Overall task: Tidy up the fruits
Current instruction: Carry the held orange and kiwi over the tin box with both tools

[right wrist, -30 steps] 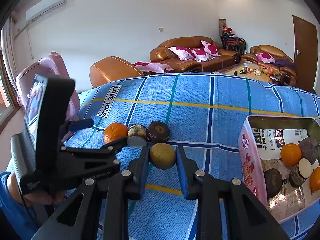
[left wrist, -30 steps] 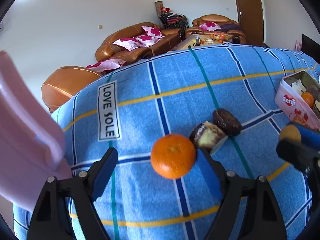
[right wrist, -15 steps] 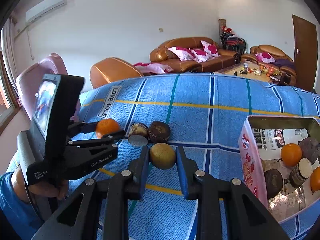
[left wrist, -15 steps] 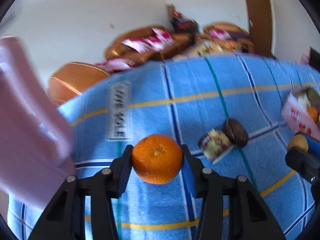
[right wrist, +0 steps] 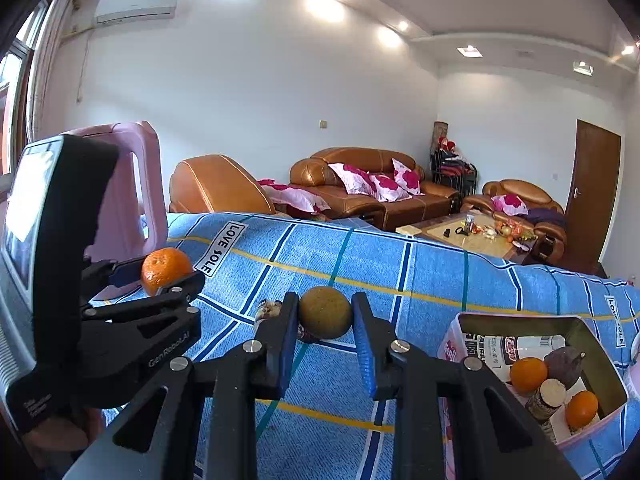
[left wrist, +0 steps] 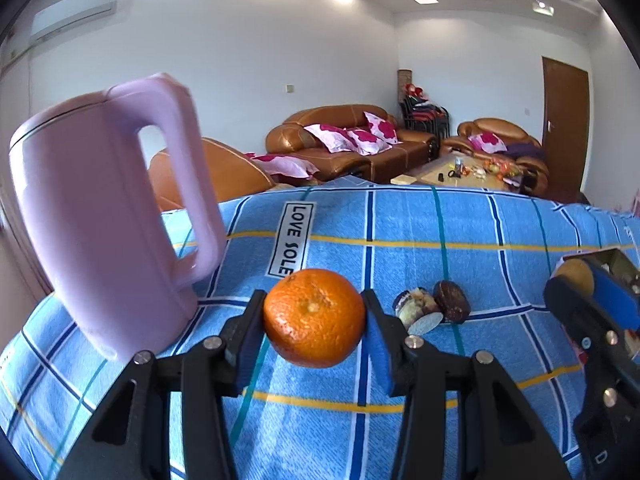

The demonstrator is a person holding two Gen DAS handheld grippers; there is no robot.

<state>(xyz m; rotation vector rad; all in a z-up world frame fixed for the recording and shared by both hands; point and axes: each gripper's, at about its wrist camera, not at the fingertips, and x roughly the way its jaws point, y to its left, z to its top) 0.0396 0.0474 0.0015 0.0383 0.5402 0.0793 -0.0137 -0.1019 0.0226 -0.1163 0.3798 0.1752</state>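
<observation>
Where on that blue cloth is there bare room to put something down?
The widest bare stretch is the far half of the blue cloth, beyond the yellow stripe, between the LOVE SOLE label and the tin. It is crowded near the pink jug, around the two dark fruits, and inside the tin, which already holds oranges.

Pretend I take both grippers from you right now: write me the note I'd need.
Left gripper: shut on the orange, lifted off the cloth.
Right gripper: shut on the brownish-green fruit, also lifted.
Tin box at right already holds two oranges and some dark pieces.
Left: drop both held fruits in the box, then fetch the two dark pieces lying on the blue cloth.
</observation>
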